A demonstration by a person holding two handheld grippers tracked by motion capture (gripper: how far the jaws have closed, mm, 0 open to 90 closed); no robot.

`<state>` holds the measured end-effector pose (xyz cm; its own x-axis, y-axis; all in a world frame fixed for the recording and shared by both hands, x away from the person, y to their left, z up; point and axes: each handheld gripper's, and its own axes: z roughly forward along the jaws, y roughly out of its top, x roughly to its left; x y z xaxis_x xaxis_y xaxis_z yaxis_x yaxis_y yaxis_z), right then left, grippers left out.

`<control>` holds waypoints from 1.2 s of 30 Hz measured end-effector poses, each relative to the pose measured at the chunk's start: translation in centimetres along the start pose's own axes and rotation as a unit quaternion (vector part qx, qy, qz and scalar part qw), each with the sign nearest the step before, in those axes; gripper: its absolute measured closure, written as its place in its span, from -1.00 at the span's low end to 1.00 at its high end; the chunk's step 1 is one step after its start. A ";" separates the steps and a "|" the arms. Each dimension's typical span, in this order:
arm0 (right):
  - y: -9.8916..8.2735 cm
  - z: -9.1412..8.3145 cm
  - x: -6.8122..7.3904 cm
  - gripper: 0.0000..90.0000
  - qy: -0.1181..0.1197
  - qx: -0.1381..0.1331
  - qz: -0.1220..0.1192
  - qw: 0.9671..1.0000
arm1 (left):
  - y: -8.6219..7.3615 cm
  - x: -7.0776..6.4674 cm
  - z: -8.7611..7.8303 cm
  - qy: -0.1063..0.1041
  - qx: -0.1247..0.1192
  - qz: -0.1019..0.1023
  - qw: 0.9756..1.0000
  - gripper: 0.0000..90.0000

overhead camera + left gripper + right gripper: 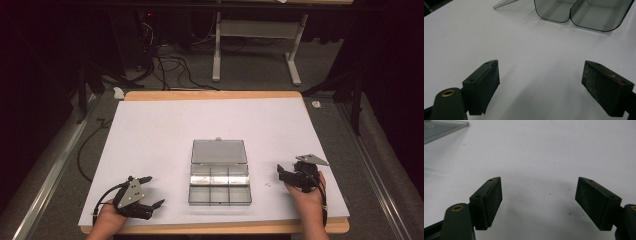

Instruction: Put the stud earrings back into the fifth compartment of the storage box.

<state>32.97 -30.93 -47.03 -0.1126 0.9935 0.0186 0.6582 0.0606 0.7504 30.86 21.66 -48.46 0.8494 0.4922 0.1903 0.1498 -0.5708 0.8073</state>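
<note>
both claws spread, empty: left claw [150,192] lower left, right claw [283,174] lower right; organizer box [219,186] centre, lid [219,151] open toward top.

Both claws are black, each with two blocky jaws faced in rough dark padding. The left claw [150,191] carries a grey three-cornered plate [131,192] on top, dotted with small screws, and a thin black cable [104,198] loops off behind that plate. The right claw [281,172] has a matching grey plate [312,159] (seen edge-on). Small screw holes mark the jaw tops, a brass-ringed hole [448,93] sits below the left pad [491,82], and a red streak edges one jaw. Forearms are bare.
</note>
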 end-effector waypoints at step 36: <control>0.8 -2.2 3.8 0.03 0.060 -0.016 -0.062 0.996 | -0.1 0.7 -0.1 -0.009 -0.007 -0.031 0.999 -0.66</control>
<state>31.47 -27.34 -44.94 -0.2820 0.9594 0.0016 0.6091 0.1777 0.7729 31.37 22.12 -48.31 0.8480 0.5139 0.1297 0.1953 -0.5306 0.8248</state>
